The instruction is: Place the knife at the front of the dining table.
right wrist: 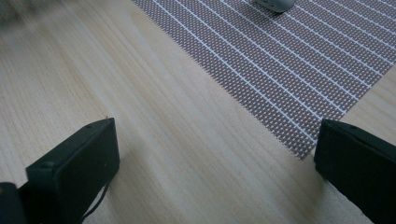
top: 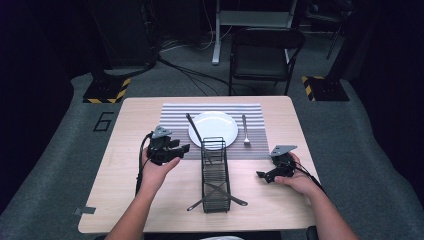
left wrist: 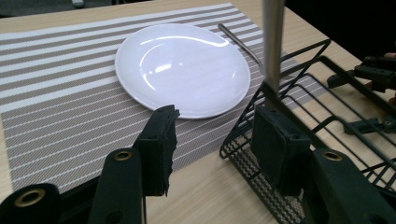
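My left gripper (top: 182, 148) is held above the table, left of a black wire rack (top: 203, 170), and its jaws stand apart with nothing between them. In the left gripper view the left gripper (left wrist: 212, 126) faces a white plate (left wrist: 182, 65) on a striped placemat (left wrist: 56, 93). A metal utensil handle (left wrist: 273, 42) rises just beyond the right jaw, at the rack's (left wrist: 250, 170) end. From above that utensil (top: 193, 127) leans out of the rack over the plate's (top: 213, 127) left edge. My right gripper (top: 261, 175) rests low on the table, right of the rack, open. Bare wood and the placemat's (right wrist: 280, 70) corner lie between the right gripper's (right wrist: 215, 140) jaws.
A fork (top: 245, 131) lies on the placemat (top: 175, 117) right of the plate. Two utensils (top: 220, 192) lie crossed at the rack's near end. A folding chair (top: 265, 55) stands beyond the table's far edge. Bare tabletop (top: 125, 200) stretches along the left and front.
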### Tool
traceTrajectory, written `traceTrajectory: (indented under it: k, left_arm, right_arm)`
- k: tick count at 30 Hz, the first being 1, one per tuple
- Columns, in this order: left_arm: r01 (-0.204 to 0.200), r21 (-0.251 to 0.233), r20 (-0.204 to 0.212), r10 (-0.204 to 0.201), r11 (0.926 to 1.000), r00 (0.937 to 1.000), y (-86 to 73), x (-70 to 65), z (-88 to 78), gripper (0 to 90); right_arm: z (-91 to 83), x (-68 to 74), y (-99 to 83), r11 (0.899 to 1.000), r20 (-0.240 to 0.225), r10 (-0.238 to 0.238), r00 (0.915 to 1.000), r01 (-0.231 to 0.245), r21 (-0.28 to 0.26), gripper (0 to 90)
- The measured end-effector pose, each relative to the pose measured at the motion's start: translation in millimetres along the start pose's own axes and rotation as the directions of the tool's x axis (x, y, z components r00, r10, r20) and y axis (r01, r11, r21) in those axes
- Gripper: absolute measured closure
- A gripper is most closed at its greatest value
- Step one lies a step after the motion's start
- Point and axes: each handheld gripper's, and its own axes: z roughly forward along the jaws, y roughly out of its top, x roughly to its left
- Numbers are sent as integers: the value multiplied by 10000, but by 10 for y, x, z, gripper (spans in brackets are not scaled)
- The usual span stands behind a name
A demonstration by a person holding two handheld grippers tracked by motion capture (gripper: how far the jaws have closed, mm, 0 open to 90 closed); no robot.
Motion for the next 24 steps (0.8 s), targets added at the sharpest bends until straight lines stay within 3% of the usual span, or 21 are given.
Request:
traceTrajectory:
  k: [9,11,15,24]
  left_arm:
    - [-203,16,344,202,9998,9992,118,-83,95,512]
    - [-5,-13,405,5,10000,9992,123,-107,110,514]
    - [-300,19,619,298,9995,9976,172,-155,153,515]
    - [-301,85,788,294,9995,9965,227,-189,259,546]
  right_arm:
    - [0,0,0,10000,1,1,10000,-1,-1,0]
    - [0,1,0,10000,2,21,10000,-21,5,0]
    - [0,0,0,10000,2,4,10000,-4,1,0]
    - [0,1,0,10000,0,9,10000,-9,2,0]
